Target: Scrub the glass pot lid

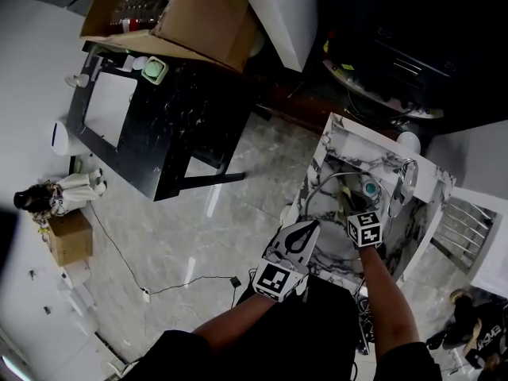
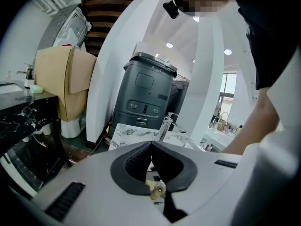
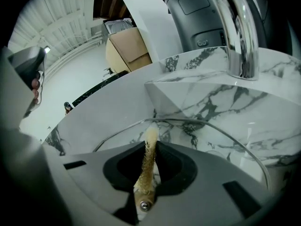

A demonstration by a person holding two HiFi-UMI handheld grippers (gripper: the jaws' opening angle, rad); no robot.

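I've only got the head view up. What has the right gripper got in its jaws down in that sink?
Observer: The right gripper is shut on a thin yellowish scrub pad, seen edge-on.
Operator: Is the pad at the lid?
Observer: Its tip sits just inside the metal rim of the glass pot lid. I cannot confirm contact.
Operator: And the left gripper's jaws?
Observer: The left gripper has its jaw tips together. Its view looks over the marble sink top towards a dark grey machine, and the lid does not show there.
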